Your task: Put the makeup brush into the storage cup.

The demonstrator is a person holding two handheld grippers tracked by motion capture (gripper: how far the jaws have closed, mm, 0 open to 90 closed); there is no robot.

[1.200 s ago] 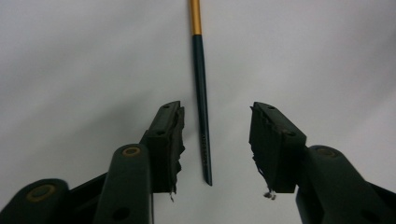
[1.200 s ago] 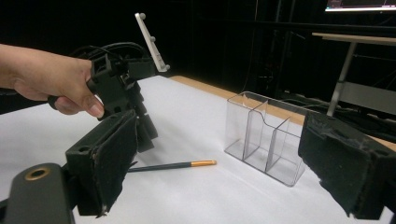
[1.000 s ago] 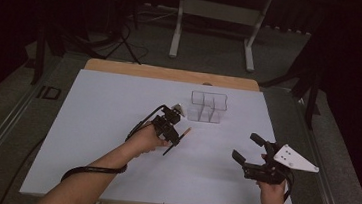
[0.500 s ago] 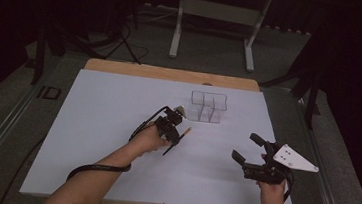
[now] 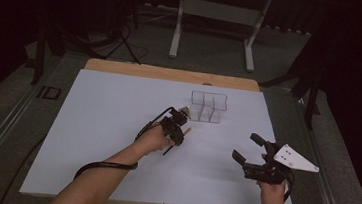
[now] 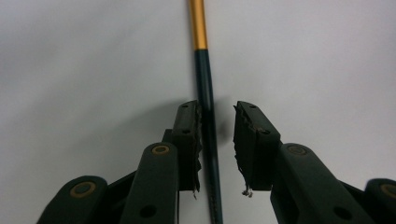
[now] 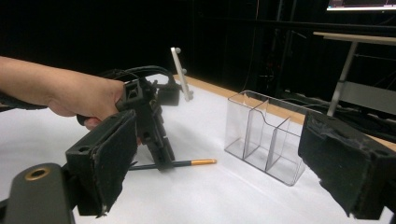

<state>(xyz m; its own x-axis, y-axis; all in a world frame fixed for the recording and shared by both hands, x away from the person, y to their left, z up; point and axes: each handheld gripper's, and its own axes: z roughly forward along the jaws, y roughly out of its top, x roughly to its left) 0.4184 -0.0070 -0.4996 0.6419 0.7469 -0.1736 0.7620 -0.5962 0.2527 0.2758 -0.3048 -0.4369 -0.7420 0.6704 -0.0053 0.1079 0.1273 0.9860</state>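
I see a clear plastic organizer (image 5: pixel 208 106) standing toward the far side of the white table (image 5: pixel 90 138), its thin walls splitting it into a few box-shaped compartments. Through the walls I can make out nothing inside them. In the right gripper view the organizer (image 7: pixel 266 135) looks glassy and sharp-edged, with a stepped divider.

The pencil (image 6: pixel 205 98) lies flat on the table just in front of the organizer: a slim dark green shaft with a gold band at the far end. My left gripper (image 6: pixel 217 135) points down over it, and its jaws have just been closing, with the shaft between them. The left pad sits against the shaft, while a gap shows on the right side, so it is not pinched yet. The rubber pads (image 6: pixel 250 140) look worn and frayed at their edges.

From above, the pencil (image 5: pixel 177 141) is mostly hidden under the left gripper (image 5: pixel 176 126). My right gripper (image 5: pixel 250 150) sits well apart near the table's right edge, its jaws spread wide with nothing between them.
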